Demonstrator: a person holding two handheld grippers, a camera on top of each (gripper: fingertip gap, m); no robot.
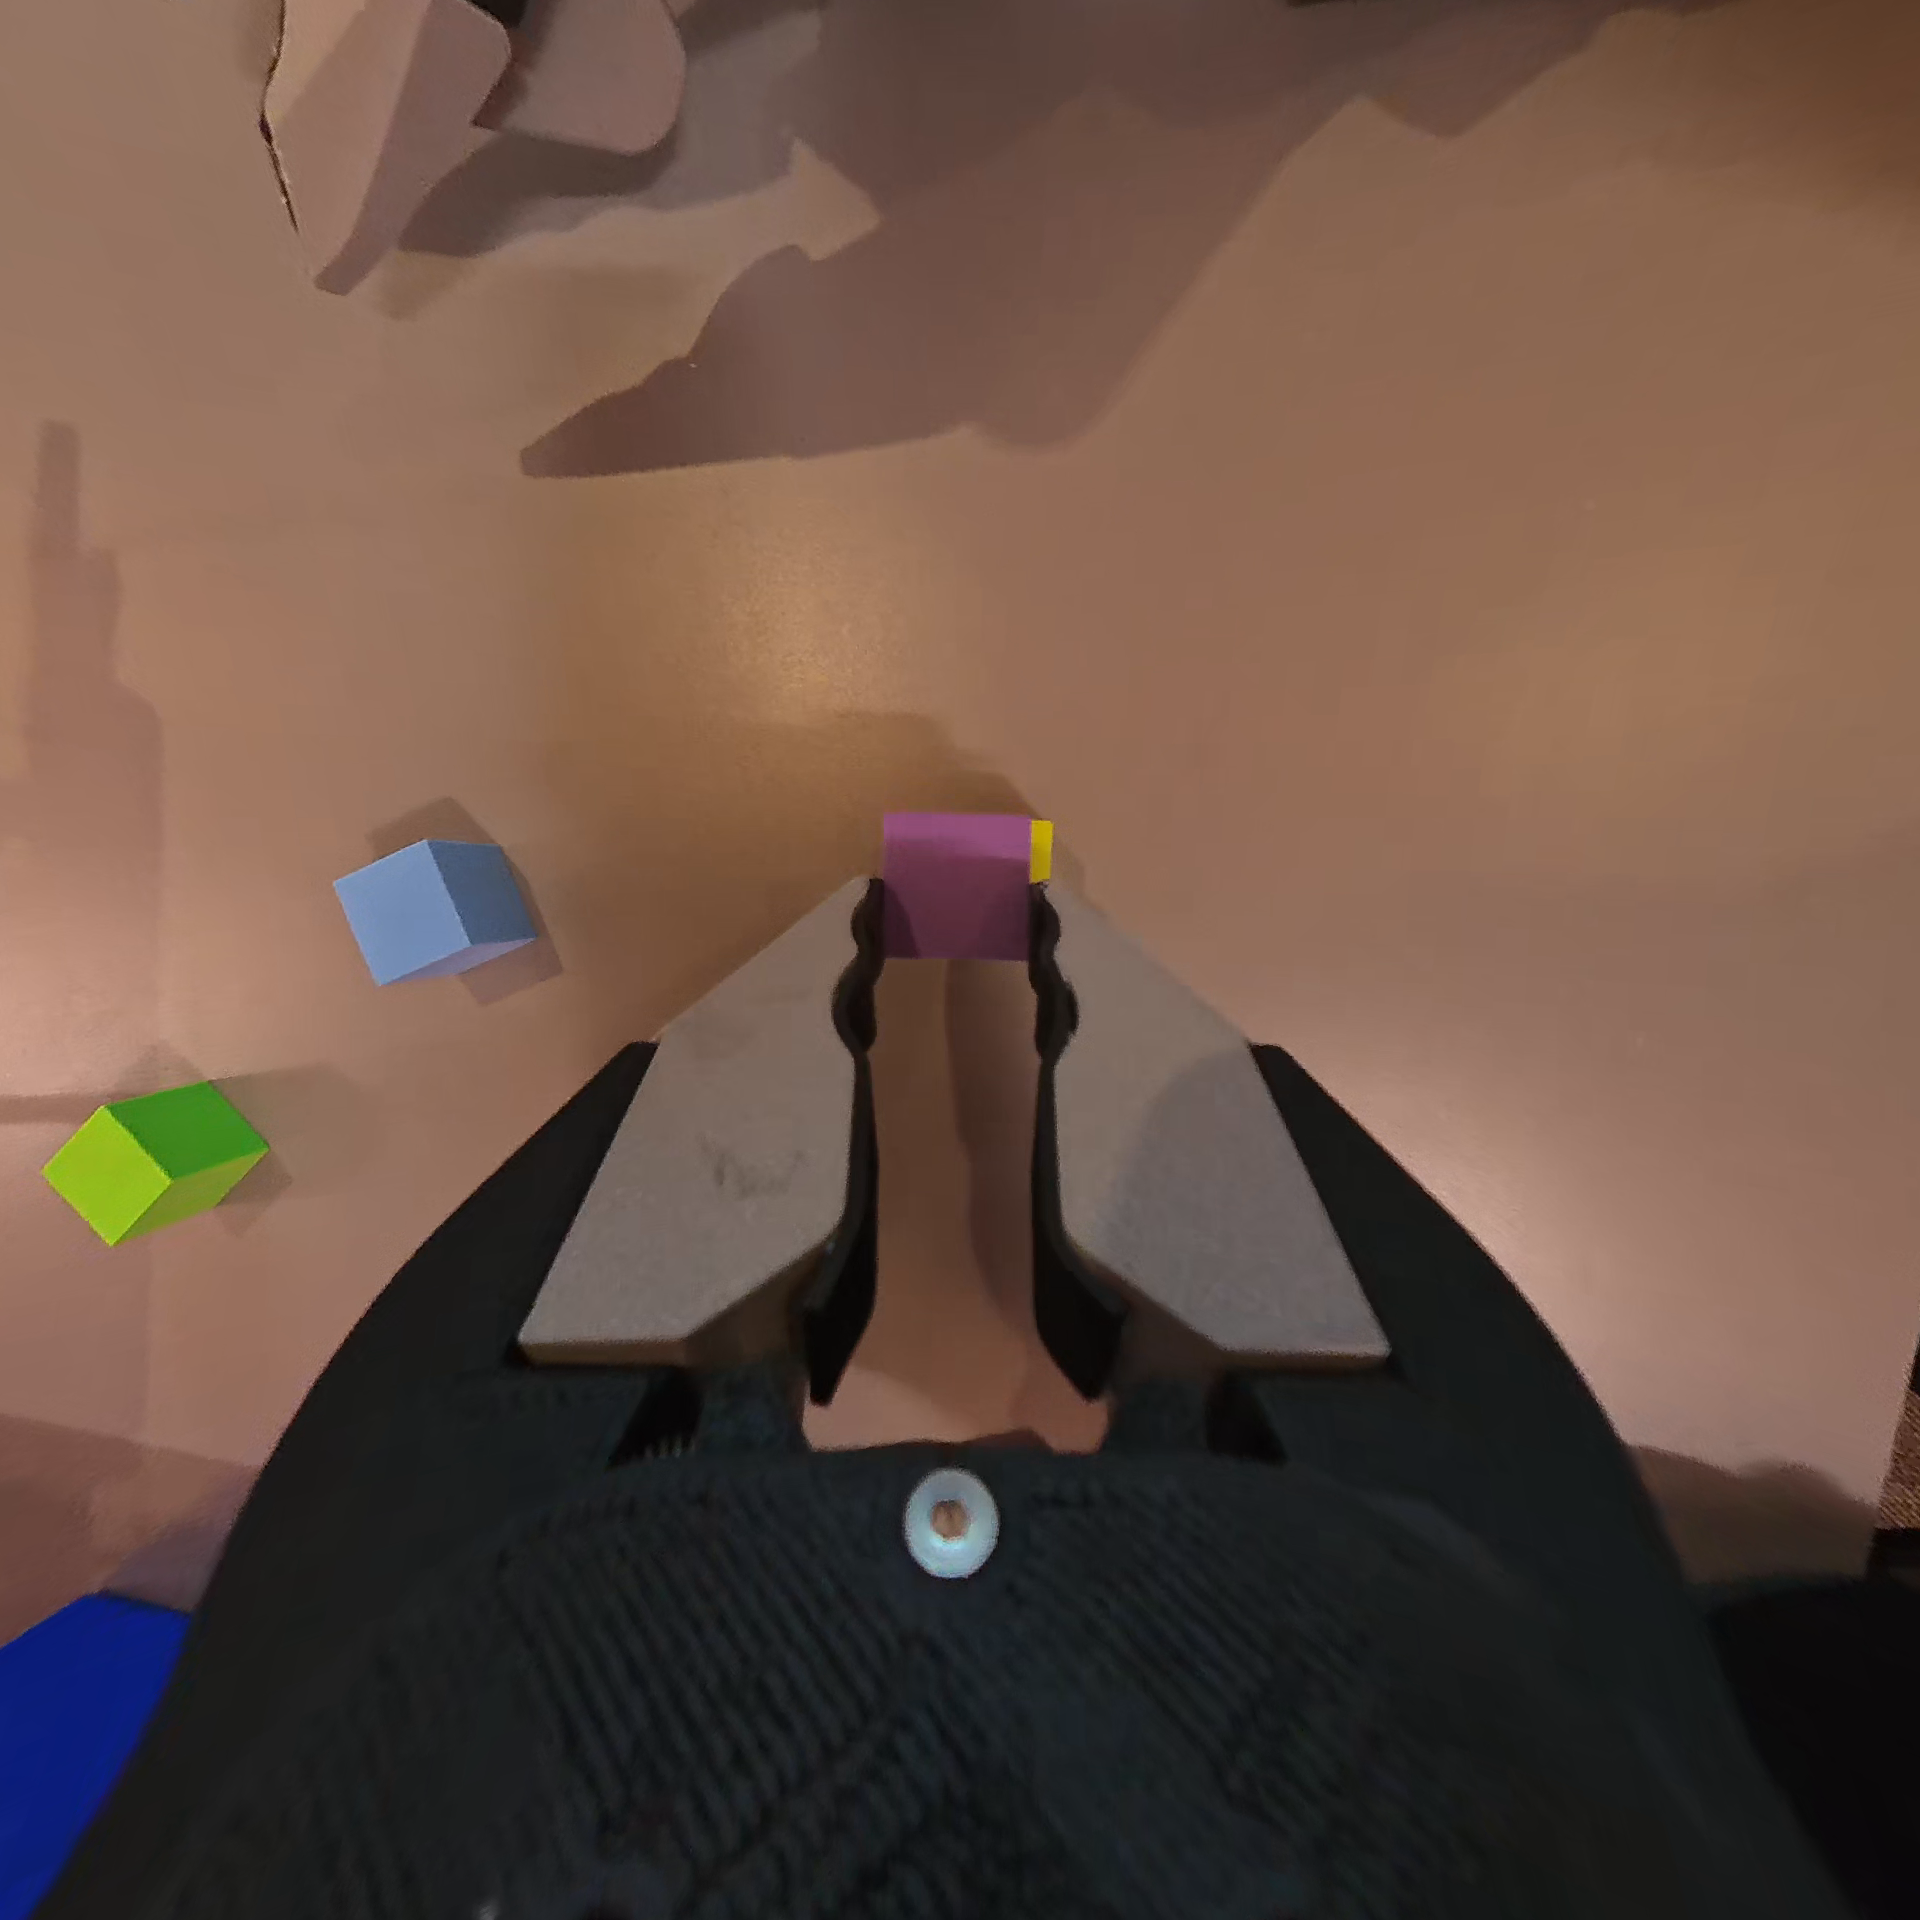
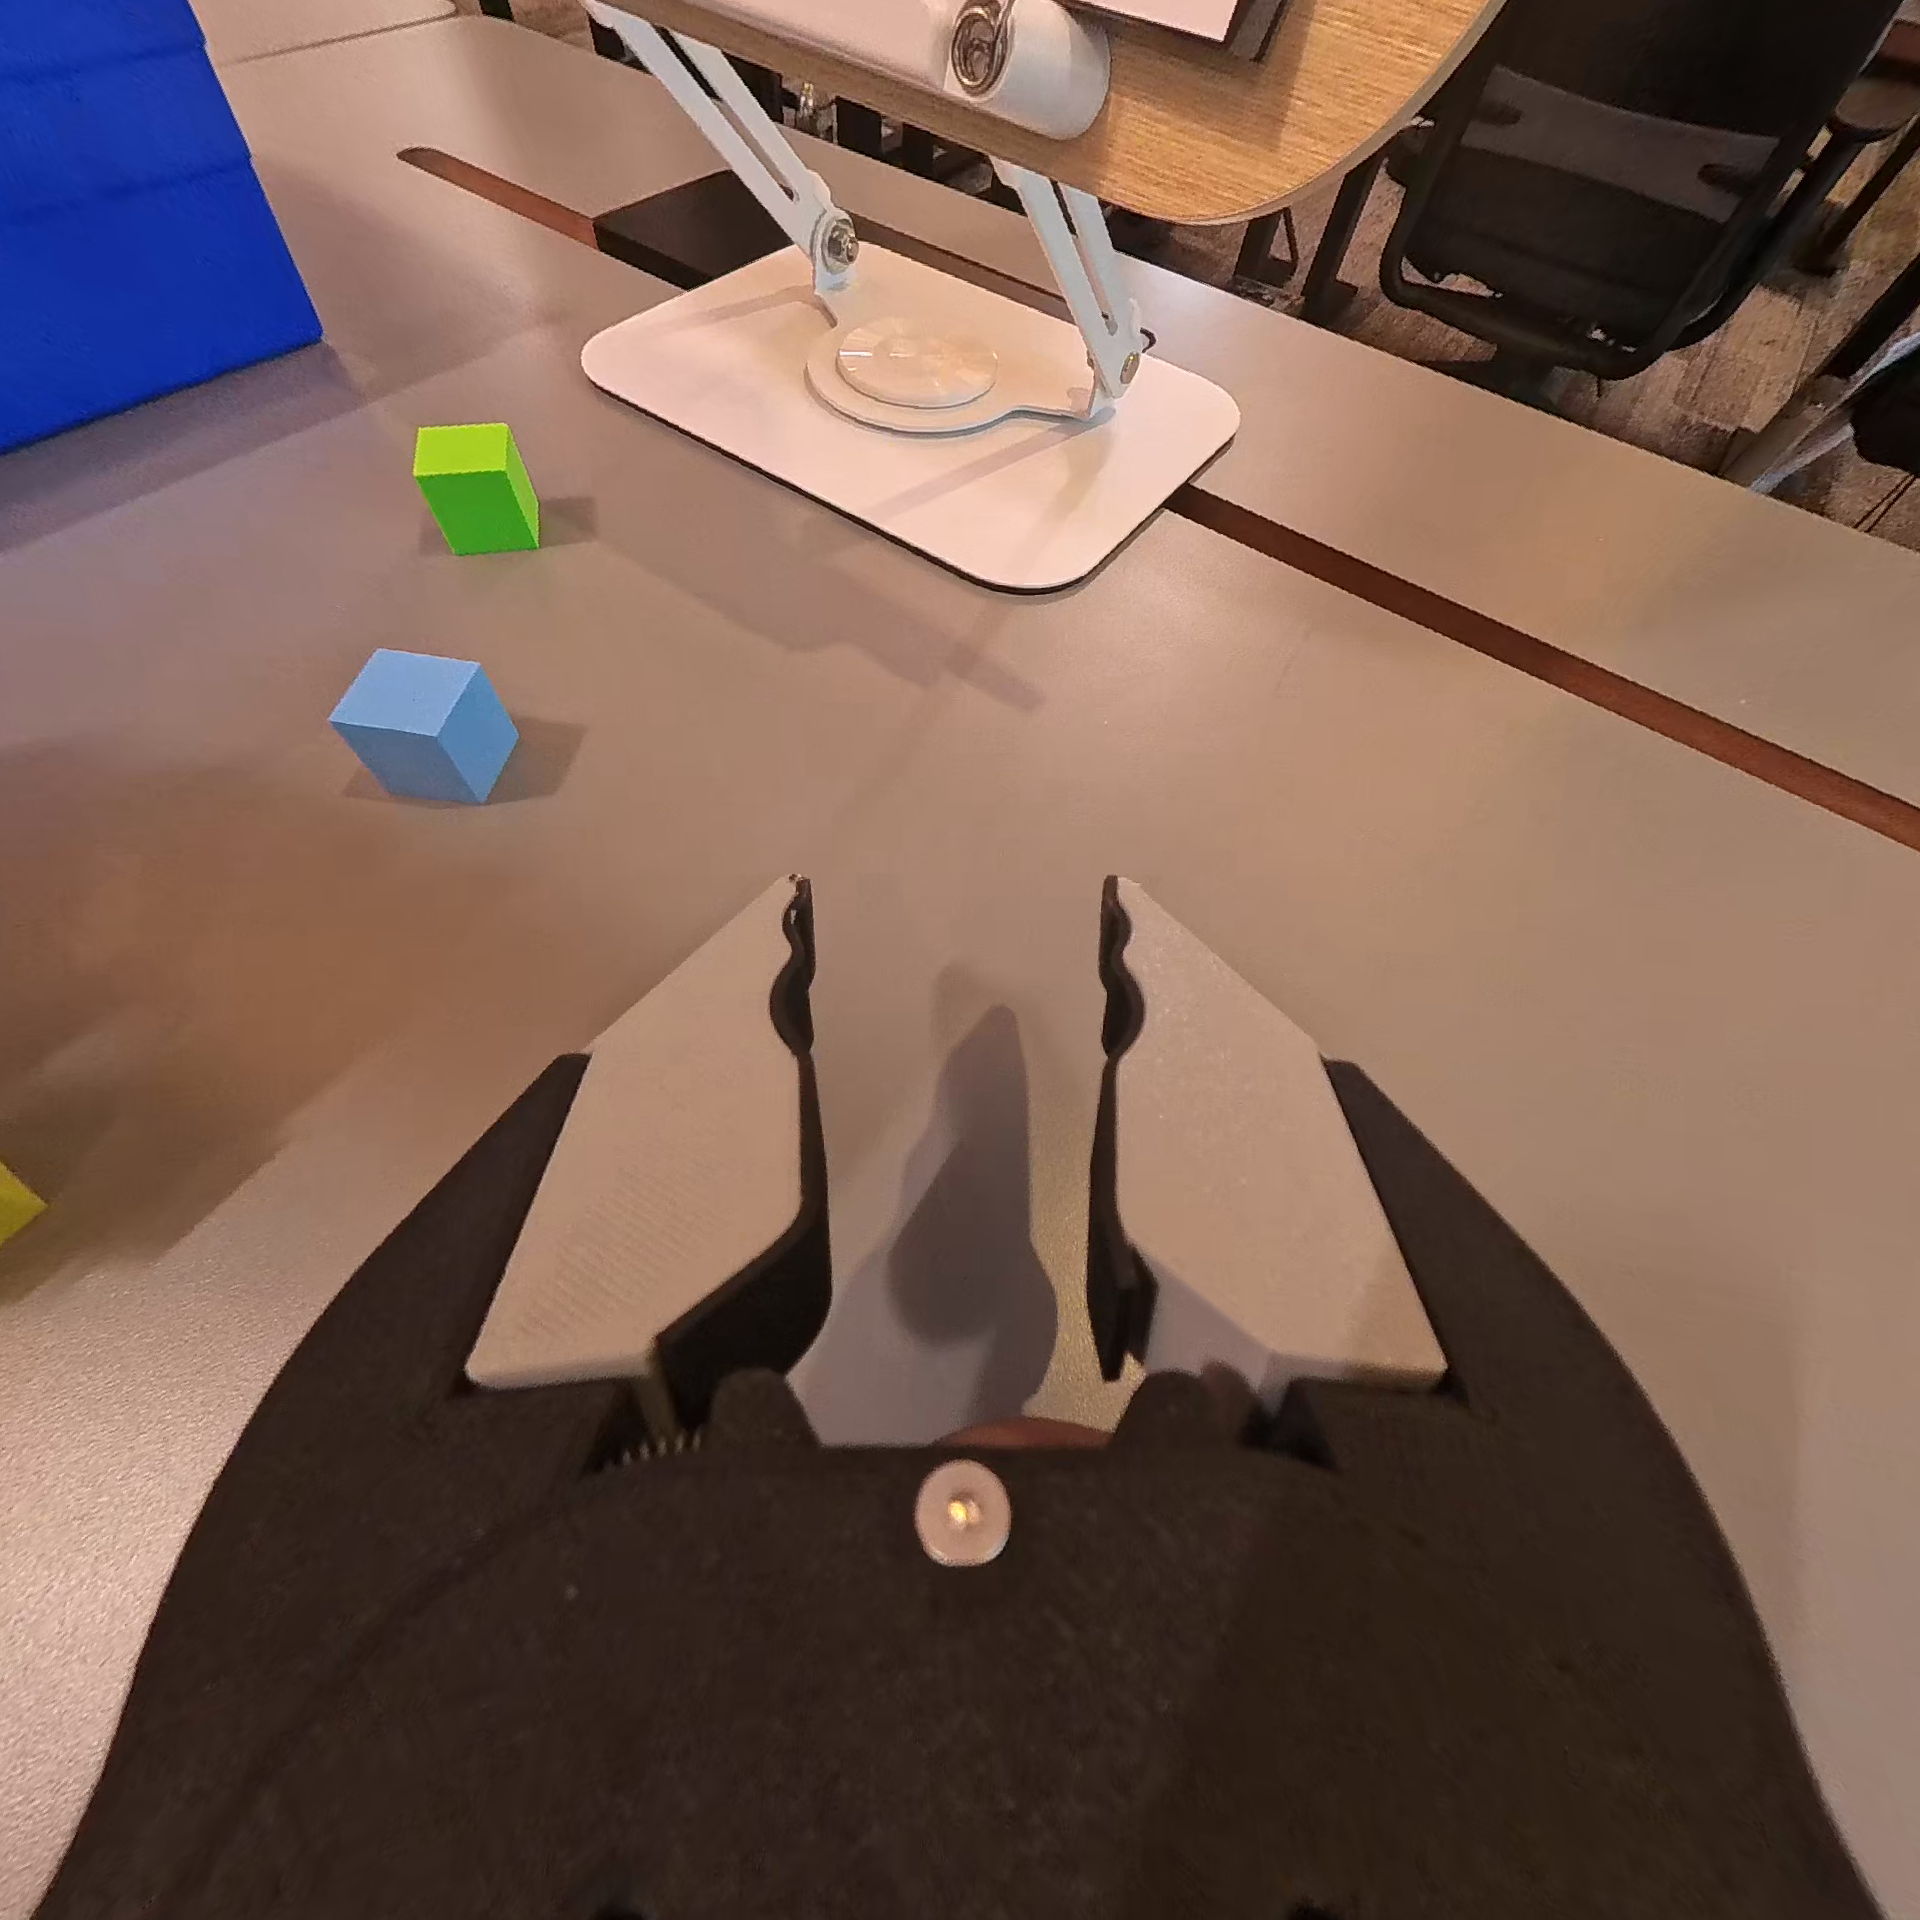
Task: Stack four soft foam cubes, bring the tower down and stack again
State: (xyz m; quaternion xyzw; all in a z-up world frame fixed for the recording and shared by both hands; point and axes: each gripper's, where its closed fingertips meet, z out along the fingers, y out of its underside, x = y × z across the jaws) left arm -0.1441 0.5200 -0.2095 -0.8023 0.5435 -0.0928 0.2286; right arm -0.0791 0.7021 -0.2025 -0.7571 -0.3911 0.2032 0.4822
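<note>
Four cubes showed: one purple cube pinched by the left gripper, one yellow cube seemingly right behind it, one blue cube and one green cube on the table. The right gripper stood spread and bare. No writing was readable.

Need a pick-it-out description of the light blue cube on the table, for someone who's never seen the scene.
Start at the white stand base on the grey table. Two cubes lie loose to its left; the green cube is nearer the stand. The light blue cube sits closer to the open right tongs, the only blue one.

Left gripper clamping purple cube (yellow cube behind), table
</note>
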